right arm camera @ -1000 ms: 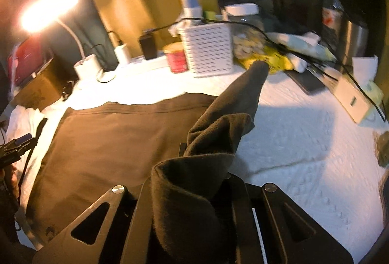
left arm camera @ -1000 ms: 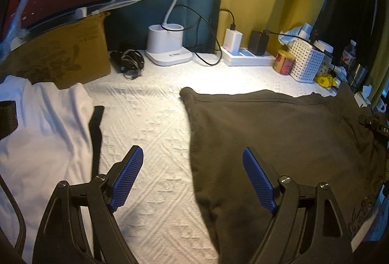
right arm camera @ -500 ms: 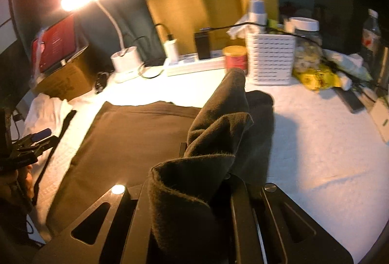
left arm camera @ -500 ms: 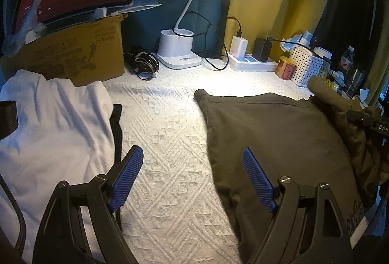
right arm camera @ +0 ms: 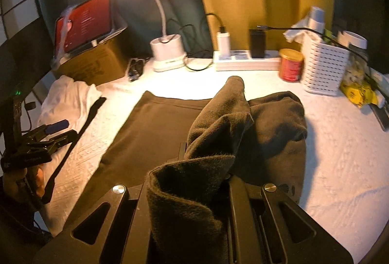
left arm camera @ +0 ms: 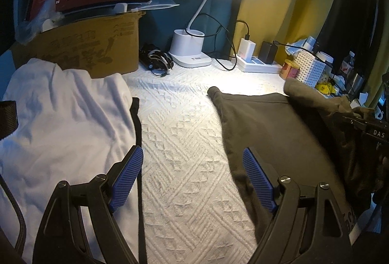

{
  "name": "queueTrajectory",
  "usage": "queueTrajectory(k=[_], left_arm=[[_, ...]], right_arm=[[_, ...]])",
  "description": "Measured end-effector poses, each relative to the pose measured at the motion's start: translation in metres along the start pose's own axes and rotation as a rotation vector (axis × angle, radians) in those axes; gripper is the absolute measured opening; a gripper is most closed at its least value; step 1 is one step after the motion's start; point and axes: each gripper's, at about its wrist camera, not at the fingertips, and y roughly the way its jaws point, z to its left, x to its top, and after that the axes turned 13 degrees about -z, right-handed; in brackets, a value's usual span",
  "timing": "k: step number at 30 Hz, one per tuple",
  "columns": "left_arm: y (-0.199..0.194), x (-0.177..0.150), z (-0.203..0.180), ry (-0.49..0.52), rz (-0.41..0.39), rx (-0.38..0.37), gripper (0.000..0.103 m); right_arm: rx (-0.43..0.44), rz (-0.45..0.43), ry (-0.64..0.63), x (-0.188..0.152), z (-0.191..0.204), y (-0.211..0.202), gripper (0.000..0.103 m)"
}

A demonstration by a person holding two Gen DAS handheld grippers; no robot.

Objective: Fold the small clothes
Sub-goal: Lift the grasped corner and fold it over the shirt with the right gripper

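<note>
A dark olive garment (left arm camera: 274,132) lies flat on the white textured cloth (left arm camera: 184,142). My right gripper (right arm camera: 192,181) is shut on its right edge and holds that part lifted and bunched over the flat part (right arm camera: 155,128); its fingertips are hidden by the fabric. It also shows at the right edge of the left wrist view (left arm camera: 364,128). My left gripper (left arm camera: 194,176) is open and empty, hovering over the cloth just left of the garment. It appears at the far left of the right wrist view (right arm camera: 48,132).
A white garment (left arm camera: 60,123) with a black strap lies at the left. A cardboard box (left arm camera: 90,47) with a tablet, a desk lamp base (left arm camera: 188,50), a power strip (left arm camera: 257,64), a red can (right arm camera: 290,64) and a white basket (right arm camera: 323,67) line the back.
My right gripper has carried the garment's right side up and leftward over the flat part. My left gripper has drifted back and left, away from the garment's edge.
</note>
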Motion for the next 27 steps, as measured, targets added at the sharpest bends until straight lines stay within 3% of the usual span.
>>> queueTrajectory(k=[11, 23, 25, 27], left_arm=[[-0.014, -0.007, 0.012, -0.016, -0.012, 0.002, 0.083], [-0.025, -0.018, 0.025, -0.024, 0.003, 0.009, 0.083], [-0.026, -0.019, 0.026, -0.026, 0.002, 0.006, 0.083], [-0.029, -0.019, 0.025, -0.024, -0.001, 0.001, 0.083]], right_arm=[[0.081, 0.055, -0.073, -0.014, 0.054, 0.025, 0.010], [0.158, 0.194, -0.180, -0.039, 0.102, 0.043, 0.012], [0.178, 0.202, -0.192, -0.043, 0.112, 0.041, 0.035], [0.197, 0.210, -0.200, -0.047, 0.120, 0.038, 0.048]])
